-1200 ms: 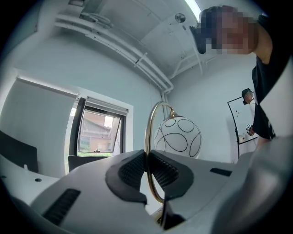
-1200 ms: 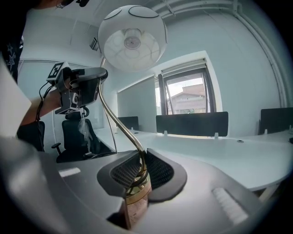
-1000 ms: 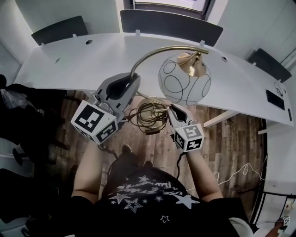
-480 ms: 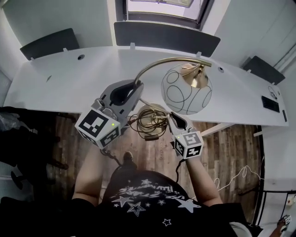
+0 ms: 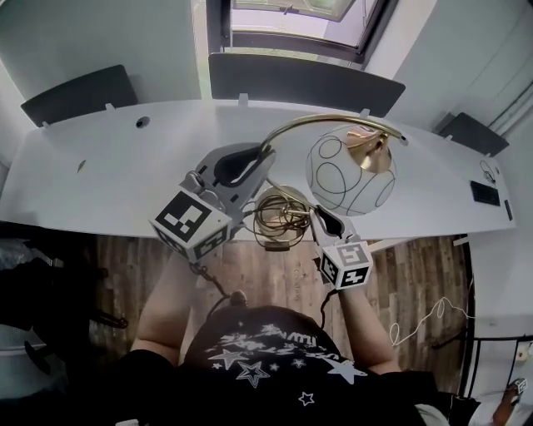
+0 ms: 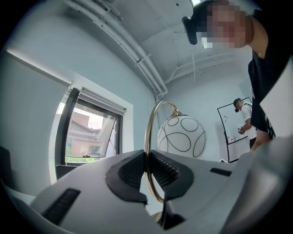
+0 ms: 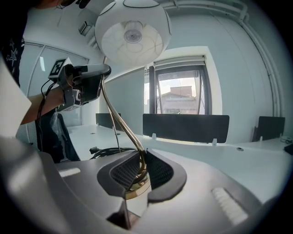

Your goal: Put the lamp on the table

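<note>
The lamp has a curved brass arm (image 5: 329,123) and a white globe shade (image 5: 350,170) with black circles, and it hangs in the air over the near edge of the white table (image 5: 100,166). My left gripper (image 5: 252,160) is shut on the brass arm (image 6: 147,151), with the globe (image 6: 181,136) beyond it. Lower down, my right gripper (image 5: 317,213) is shut on the stem (image 7: 137,157) just above the brass base (image 5: 283,200). The shade (image 7: 132,32) shows overhead in the right gripper view. The lamp's coiled cord (image 5: 275,220) hangs by the base.
Dark partition panels (image 5: 304,79) stand along the table's far edge below a window (image 5: 291,12). A black device (image 5: 483,193) lies at the table's right end. Wooden floor (image 5: 275,270) lies under me. A person (image 6: 247,121) stands far off by a whiteboard.
Both grippers and the lamp have moved forward, from over the floor to over the table's near edge. The grips have not changed.
</note>
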The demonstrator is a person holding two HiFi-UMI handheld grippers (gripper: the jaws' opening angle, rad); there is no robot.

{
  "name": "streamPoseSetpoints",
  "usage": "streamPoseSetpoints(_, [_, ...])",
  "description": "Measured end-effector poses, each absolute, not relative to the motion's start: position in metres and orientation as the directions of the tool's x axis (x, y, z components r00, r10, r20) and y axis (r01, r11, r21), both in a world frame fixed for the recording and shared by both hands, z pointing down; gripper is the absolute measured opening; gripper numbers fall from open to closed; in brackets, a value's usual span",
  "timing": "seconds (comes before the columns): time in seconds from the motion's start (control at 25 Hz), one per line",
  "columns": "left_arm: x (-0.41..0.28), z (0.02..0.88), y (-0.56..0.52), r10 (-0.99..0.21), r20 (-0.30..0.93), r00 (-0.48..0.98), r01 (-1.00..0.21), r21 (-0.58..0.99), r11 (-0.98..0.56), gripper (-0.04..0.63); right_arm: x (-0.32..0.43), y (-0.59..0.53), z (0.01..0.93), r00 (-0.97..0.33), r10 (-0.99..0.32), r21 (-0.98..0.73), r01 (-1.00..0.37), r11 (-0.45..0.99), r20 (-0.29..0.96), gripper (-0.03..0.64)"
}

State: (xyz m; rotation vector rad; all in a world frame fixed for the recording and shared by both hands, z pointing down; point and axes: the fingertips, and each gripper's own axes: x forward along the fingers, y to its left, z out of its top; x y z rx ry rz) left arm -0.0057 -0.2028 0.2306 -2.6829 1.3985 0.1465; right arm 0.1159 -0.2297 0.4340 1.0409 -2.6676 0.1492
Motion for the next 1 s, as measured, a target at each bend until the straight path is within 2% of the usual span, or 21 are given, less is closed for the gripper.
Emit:
streamPoseSetpoints(0.36, [-0.037, 0.257, -0.235, -0.794, -0.095, 0.601, -0.798, -0.018, -0.602, 0.035, 0.088, -0.248, 0.456, -0.677, -0.656, -0.014, -0.699, 0.715, 0.334, 0.041])
streamPoseSetpoints(0.56, [-0.041, 0.256, -0.259, -0.789, -0.12, 0.602, -0.796, -0.008, -0.606, 0.037, 0.081, -0.278, 0.46, -0.699, -0.637, -0.042, -0.684, 0.728, 0.325, 0.041])
streamPoseSetpoints(1.0, [-0.072, 0.256, -0.316, -0.868, -0.041, 0.495, -0.868, -0.059, -0.492, 0.035, 0.037, -0.344, 0.459, -0.789, -0.528, -0.054, -0.57, 0.82, 0.314, 0.041])
